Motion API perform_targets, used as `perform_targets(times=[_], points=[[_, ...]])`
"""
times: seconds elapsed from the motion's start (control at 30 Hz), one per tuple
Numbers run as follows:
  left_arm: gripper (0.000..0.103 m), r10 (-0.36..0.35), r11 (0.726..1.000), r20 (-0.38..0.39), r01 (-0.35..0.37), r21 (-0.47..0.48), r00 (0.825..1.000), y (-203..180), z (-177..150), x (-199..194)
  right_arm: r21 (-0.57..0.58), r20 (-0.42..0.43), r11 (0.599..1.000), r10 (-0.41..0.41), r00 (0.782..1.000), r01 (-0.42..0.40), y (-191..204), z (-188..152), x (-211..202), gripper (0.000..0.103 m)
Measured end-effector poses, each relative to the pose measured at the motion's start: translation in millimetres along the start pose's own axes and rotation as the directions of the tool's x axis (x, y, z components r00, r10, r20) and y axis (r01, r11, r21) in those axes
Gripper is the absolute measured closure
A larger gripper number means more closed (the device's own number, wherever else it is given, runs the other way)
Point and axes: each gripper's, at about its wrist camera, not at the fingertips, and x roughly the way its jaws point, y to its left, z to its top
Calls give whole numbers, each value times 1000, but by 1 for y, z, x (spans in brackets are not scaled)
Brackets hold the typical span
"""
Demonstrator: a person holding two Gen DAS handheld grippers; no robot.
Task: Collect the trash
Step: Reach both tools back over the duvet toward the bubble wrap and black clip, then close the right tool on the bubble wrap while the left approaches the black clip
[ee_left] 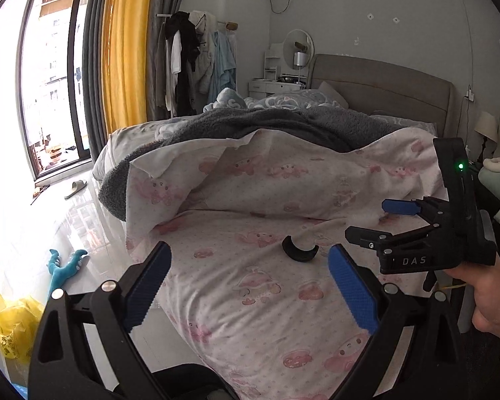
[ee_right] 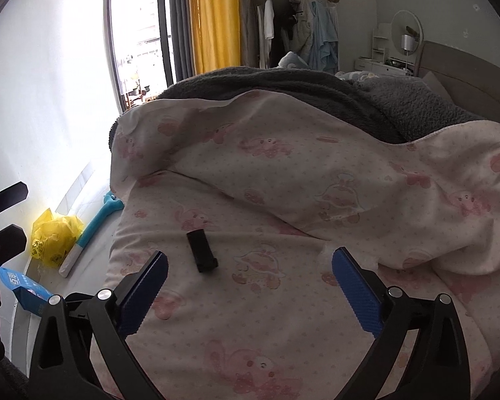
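We hold both tools over a wide bed (ee_left: pixel 383 76) with a grey upholstered headboard. Across it lies a white cotton sheet printed with pink cartoon figures (ee_left: pixel 250 300), its upper part thrown back in a loose fold, and behind that a dark grey fleecy blanket (ee_left: pixel 266 120) is heaped. To the left of the bed, a yellow curtain (ee_left: pixel 123 50) hangs beside a tall window (ee_left: pixel 50 83). On the pale floor at the bed's left side we see a crumpled yellow plastic bag (ee_right: pixel 55 236), a teal plush toy (ee_left: pixel 65 266) just beside it, and a blue printed packet (ee_right: pixel 26 288) nearer to us.

Our left gripper (ee_left: pixel 250 286) has its blue-padded jaws spread wide and holds nothing. Our right gripper (ee_right: pixel 250 293) is likewise spread wide and empty; in the left wrist view it juts in from the right edge, gripped in our right hand (ee_left: pixel 483 300).

The trash is a small black curved piece of plastic (ee_left: pixel 300 250), a half-ring in shape. It lies on the flat part of the sheet, ahead of the left gripper's pads and between their lines, touching neither tool.
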Motion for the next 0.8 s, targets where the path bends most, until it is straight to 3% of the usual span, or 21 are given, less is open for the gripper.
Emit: perform_targets(times=[0.37,0.8], points=[[7,-57,997,-38,59,49,998,-15,-5,42,140,-5,990,-19,1000,19,-49,-3,21,3],[7,-131,986,-107,141,93,986,-32,-12,80,168,-76,983,-66,995,78,-78,-8,52,3]])
